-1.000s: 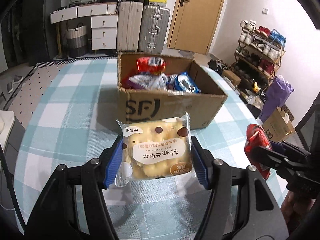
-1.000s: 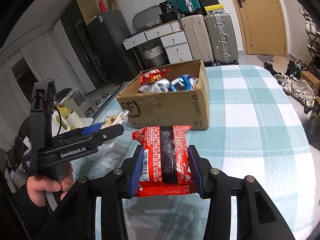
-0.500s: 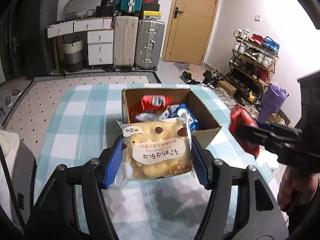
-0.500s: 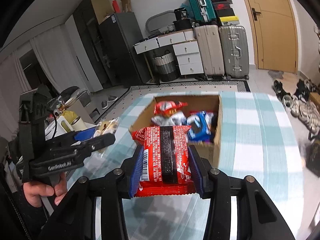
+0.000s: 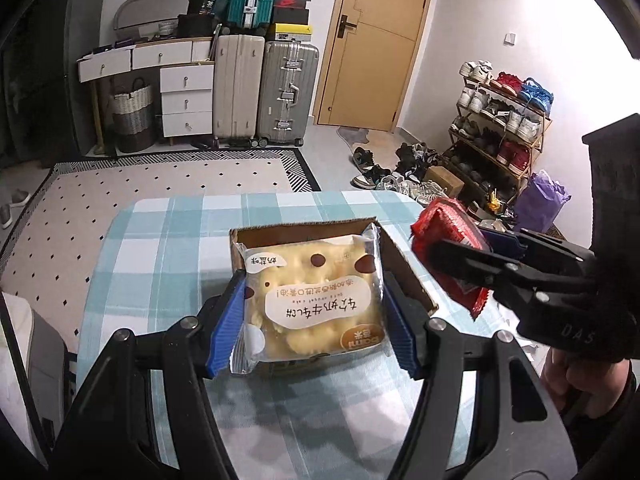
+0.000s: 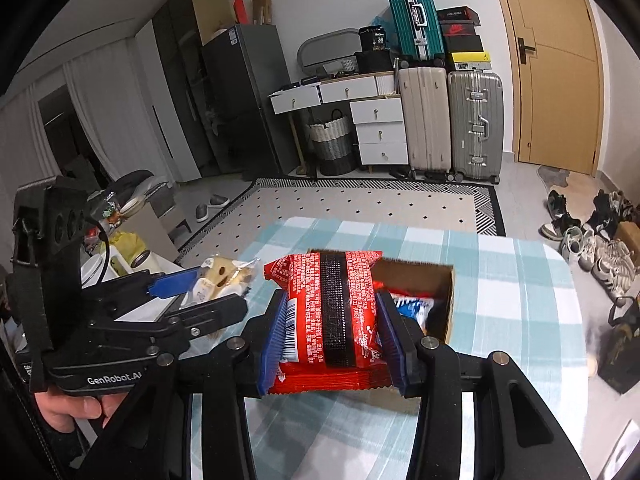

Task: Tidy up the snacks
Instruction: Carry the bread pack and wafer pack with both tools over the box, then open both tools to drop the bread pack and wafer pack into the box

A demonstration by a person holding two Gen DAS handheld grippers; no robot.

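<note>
My left gripper (image 5: 312,328) is shut on a yellow biscuit packet (image 5: 312,300) and holds it high over the open cardboard box (image 5: 404,276). My right gripper (image 6: 332,332) is shut on a red snack packet (image 6: 332,312) with a black stripe, also raised over the box (image 6: 444,300). Each gripper shows in the other's view: the right one (image 5: 452,256) with the red packet (image 5: 444,224), the left one (image 6: 196,296) with the yellow packet (image 6: 224,276). Snack packets (image 6: 412,304) lie in the box.
The box stands on a table with a blue-and-white checked cloth (image 5: 168,248). Beyond it are a dotted rug (image 5: 160,180), suitcases (image 5: 286,92), white drawers (image 5: 186,100), a door and a shoe rack (image 5: 500,128). A low side table with jars (image 6: 128,248) stands at the left.
Both grippers have risen and moved forward with their packets. They were level with the near side of the box and now look down on it from above.
</note>
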